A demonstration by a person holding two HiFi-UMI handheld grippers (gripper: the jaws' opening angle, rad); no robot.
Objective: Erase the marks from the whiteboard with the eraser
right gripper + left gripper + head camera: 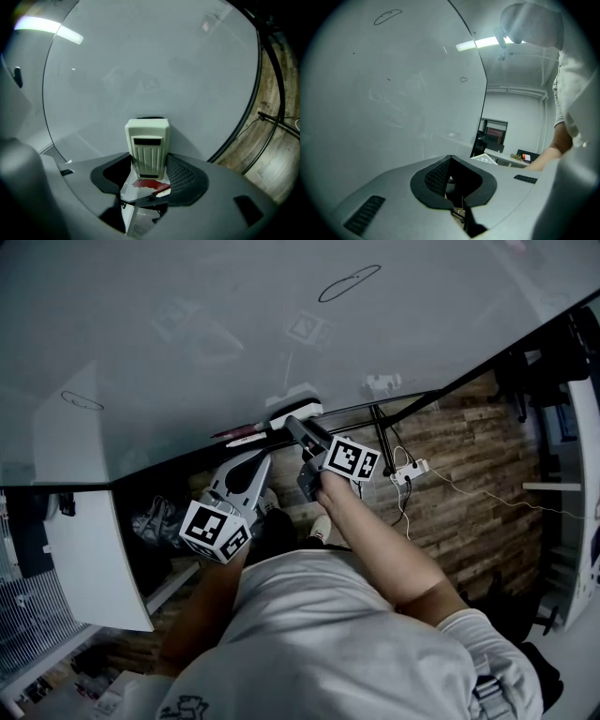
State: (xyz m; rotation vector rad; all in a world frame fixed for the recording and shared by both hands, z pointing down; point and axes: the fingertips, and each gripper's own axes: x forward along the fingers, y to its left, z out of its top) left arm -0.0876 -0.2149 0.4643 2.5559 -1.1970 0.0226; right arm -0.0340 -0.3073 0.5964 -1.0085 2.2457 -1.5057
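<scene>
Right tongs [149, 163] clamp the cream ribbed plastic eraser [146, 140] at the glossy pale-grey whiteboard's [187, 324] lower edge; left tongs [451, 161] are together, empty. The hold looks shallow, so the eraser may twist loose mid-swipe

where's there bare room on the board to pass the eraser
Bare: the wide middle of the whiteboard, between the small oval mark at left and the long oval mark at top. Crowded: the tray, where eraser, red marker and right tongs bunch.
</scene>
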